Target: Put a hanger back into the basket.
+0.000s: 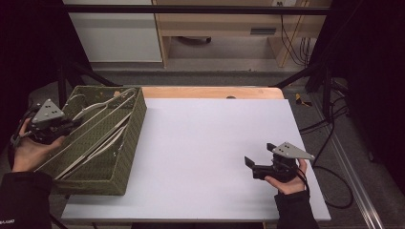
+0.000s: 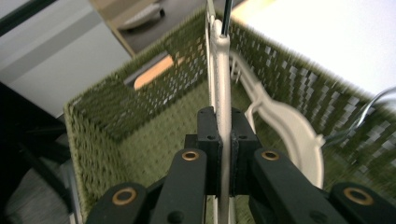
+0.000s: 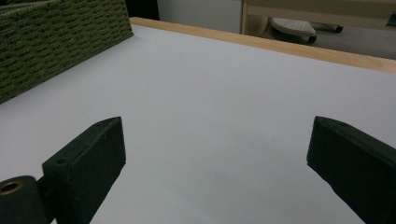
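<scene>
Left gripper (image 2: 224, 154) clamps a cream hanger (image 2: 223, 88) inside the green basket (image 1: 128, 143), removal pending; right gripper (image 1: 258, 164), jaws apart, waits well clear.

Rough woven basket (image 1: 128, 143) (green fibre), smooth matt plastic hanger (image 2: 223, 93).

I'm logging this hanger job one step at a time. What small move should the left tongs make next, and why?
Probably a slow lift up and toward the white table. The left tongs are shut on a white hanger inside the green basket, with other hangers lying beside it that could snag. The right tongs wait open over the table.
</scene>
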`<state>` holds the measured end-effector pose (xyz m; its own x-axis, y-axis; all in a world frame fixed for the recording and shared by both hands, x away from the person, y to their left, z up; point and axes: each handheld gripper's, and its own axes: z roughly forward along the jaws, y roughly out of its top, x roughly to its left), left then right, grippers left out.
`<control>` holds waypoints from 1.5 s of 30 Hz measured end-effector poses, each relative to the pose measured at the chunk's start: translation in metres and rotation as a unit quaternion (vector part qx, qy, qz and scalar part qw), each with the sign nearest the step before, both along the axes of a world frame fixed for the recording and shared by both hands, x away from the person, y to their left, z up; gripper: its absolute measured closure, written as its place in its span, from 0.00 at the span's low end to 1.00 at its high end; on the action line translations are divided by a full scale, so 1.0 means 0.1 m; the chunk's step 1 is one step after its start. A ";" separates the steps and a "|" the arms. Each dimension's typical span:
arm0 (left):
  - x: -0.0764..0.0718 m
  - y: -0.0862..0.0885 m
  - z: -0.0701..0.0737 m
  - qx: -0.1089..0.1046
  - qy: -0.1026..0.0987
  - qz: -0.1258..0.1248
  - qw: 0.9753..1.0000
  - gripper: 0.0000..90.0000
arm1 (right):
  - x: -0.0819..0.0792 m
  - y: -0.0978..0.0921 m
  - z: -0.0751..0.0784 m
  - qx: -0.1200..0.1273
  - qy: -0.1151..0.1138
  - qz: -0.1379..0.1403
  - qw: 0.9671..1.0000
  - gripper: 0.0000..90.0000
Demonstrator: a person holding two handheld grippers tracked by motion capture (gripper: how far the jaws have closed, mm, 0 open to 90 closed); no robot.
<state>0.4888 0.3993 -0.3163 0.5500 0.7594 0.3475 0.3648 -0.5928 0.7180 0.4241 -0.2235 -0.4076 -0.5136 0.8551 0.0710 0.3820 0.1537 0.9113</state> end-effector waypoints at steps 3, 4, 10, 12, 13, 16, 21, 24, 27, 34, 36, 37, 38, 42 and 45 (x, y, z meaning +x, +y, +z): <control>0.02 0.02 -0.11 0.004 0.004 0.005 1.000 0.95 | 0.00 -0.01 0.00 -0.002 -0.003 0.002 1.000 0.06; 0.02 0.02 -0.15 0.005 0.003 0.006 1.000 0.95 | 0.00 -0.01 0.00 -0.002 -0.002 0.002 1.000 0.06; 0.02 0.01 -0.38 -0.016 0.004 0.013 1.000 0.95 | 0.00 0.00 -0.01 -0.001 -0.001 0.000 1.000 0.06; 0.04 0.00 -0.50 -0.018 0.012 0.017 1.000 0.95 | 0.00 0.00 0.00 0.000 0.000 0.000 1.000 0.06; 0.05 0.00 -0.53 -0.018 0.017 0.017 1.000 0.95 | 0.00 0.00 0.00 0.000 -0.002 0.000 1.000 0.06; 0.08 0.01 -0.67 -0.024 0.031 0.025 0.999 0.95 | 0.00 -0.01 0.00 -0.002 -0.004 0.002 1.000 0.06; 0.10 0.00 -0.70 -0.029 0.079 0.028 0.996 0.92 | 0.00 0.00 0.00 0.000 -0.001 0.000 1.000 0.06; 0.09 0.01 -0.69 -0.043 0.090 0.035 0.994 0.89 | 0.00 0.00 0.00 0.001 -0.003 0.000 1.000 0.06; 0.05 0.03 -0.62 -0.072 0.101 0.029 0.992 0.81 | 0.00 -0.01 0.00 0.002 -0.002 0.000 1.000 0.06; -0.15 0.03 -0.36 -0.133 0.058 0.025 0.989 0.63 | -0.01 -0.02 0.02 0.004 -0.007 0.002 1.000 0.06; -0.22 0.00 -0.28 -0.161 0.038 0.023 0.986 0.55 | -0.01 -0.02 0.03 0.008 -0.007 0.002 1.000 0.06; -0.25 -0.03 -0.24 -0.179 0.027 0.021 0.983 0.50 | -0.02 -0.03 0.03 0.010 -0.008 0.004 1.000 0.06; -0.29 -0.06 -0.21 -0.187 0.014 0.017 0.982 0.47 | -0.02 -0.04 0.04 0.014 -0.007 0.003 1.000 0.06; -0.41 -0.22 -0.09 -0.232 -0.026 0.000 0.972 0.29 | -0.02 -0.06 0.05 0.016 -0.012 0.006 1.000 0.06; -0.48 -0.38 -0.06 -0.242 -0.040 -0.010 0.969 0.16 | -0.03 -0.06 0.06 0.018 -0.012 0.009 1.000 0.06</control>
